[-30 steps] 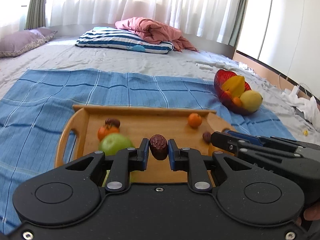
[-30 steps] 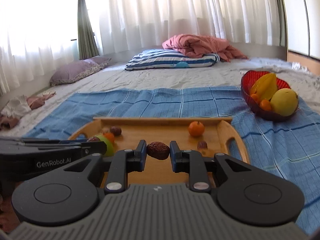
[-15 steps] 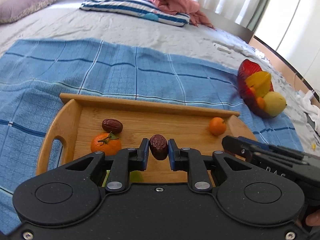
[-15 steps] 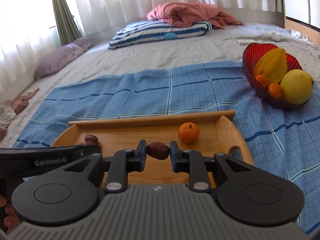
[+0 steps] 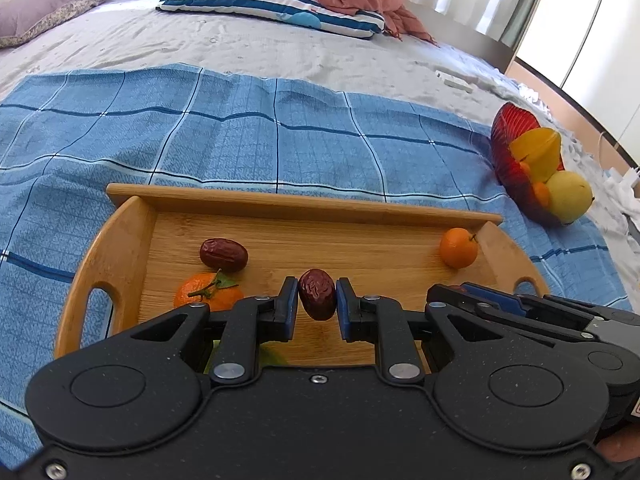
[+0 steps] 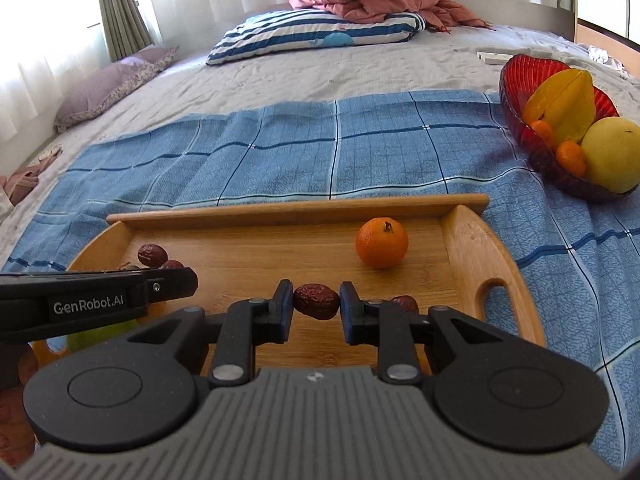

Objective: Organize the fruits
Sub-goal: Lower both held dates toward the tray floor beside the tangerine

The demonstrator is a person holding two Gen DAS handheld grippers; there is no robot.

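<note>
Red dates: I hold one in each gripper. Left gripper point(image 5: 317, 304) pinches an upright date point(image 5: 317, 294); right gripper point(image 6: 316, 306) pinches a sideways date point(image 6: 316, 301). Both pitch downward, side by side, above the wooden tray point(image 5: 320, 204).

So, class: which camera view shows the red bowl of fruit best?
The right wrist view. The red bowl sits larger there, its ribbed wall, starfruit, yellow round fruit and small oranges all distinct. The left wrist view shows the same bowl smaller, squeezed at the right edge, tipped by the lens.
</note>
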